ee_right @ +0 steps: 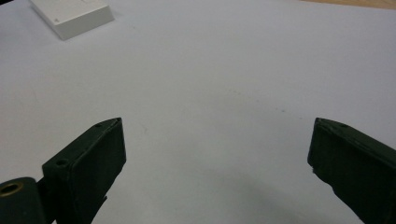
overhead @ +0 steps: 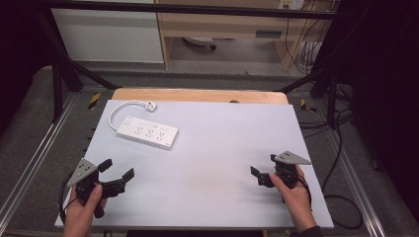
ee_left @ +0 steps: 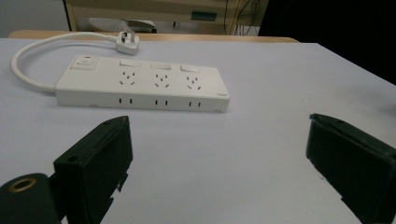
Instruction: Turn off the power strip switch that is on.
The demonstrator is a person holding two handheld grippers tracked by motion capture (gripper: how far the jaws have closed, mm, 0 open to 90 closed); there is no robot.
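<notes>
While both hands rest near the counter's [overhead: 207, 148] front edge, the left claw [overhead: 117, 174] and right claw [overhead: 264, 171] gape empty, likely readying for the white plastic power strip [overhead: 147, 132] far-left.

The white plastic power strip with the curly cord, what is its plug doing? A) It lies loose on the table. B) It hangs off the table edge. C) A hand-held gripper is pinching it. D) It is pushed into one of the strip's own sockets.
A: the white plug lies on the pale table behind the white plastic power strip, its pins in no socket, with nothing holding it.
</notes>
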